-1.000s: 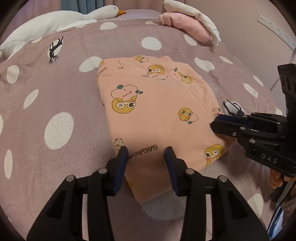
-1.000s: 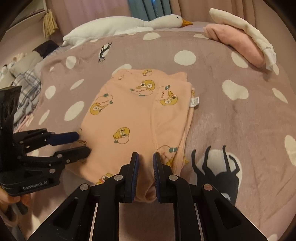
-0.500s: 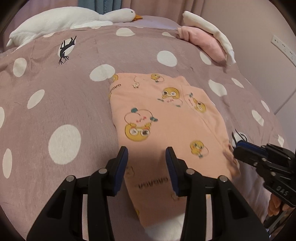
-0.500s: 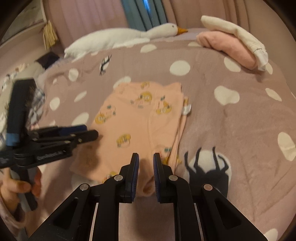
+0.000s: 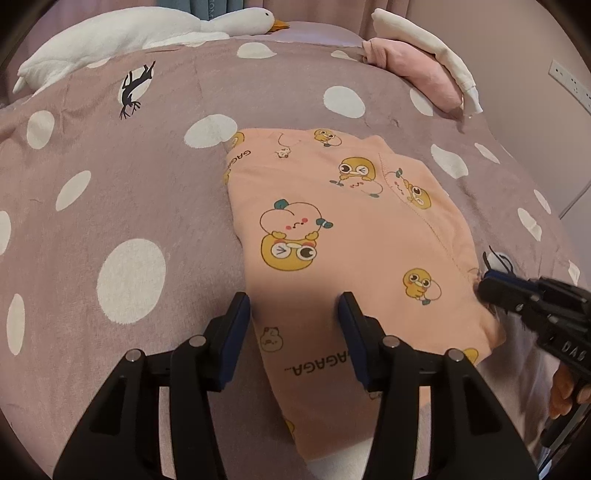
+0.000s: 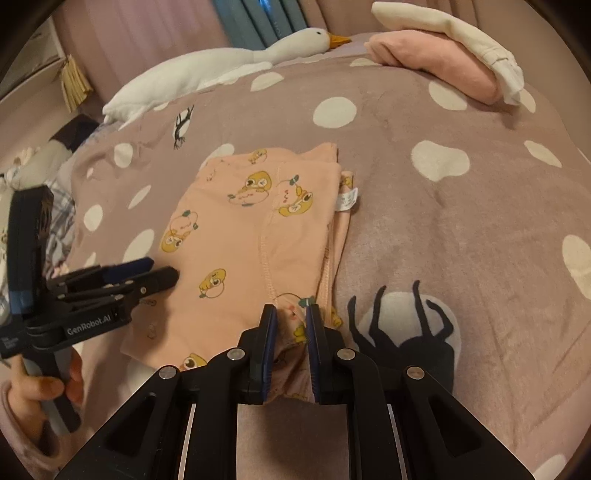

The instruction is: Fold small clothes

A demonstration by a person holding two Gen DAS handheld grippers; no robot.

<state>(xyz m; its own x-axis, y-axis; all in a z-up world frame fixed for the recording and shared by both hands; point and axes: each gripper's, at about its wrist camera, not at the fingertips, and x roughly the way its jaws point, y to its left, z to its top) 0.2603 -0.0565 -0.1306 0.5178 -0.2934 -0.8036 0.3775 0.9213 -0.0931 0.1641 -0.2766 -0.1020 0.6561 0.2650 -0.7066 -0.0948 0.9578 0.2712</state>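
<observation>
A peach-pink small garment printed with yellow ducks lies folded flat on the dotted mauve bedspread. My left gripper hovers over its near left edge, jaws opening; cloth lies under them but the pads do not press it. In the right wrist view, my right gripper is shut on a bunched bit of the garment at its near right corner. The left gripper shows at the left there, held by a hand. The right gripper shows at the garment's right edge.
A white goose plush lies along the far edge of the bed. Folded pink and cream clothes sit at the far right. A heap of checked clothes lies off the bed's left side. A wall socket is on the right.
The left gripper's jaws have widened and it has shifted toward the garment's left near edge. The right gripper has kept its hold on the near right corner.
</observation>
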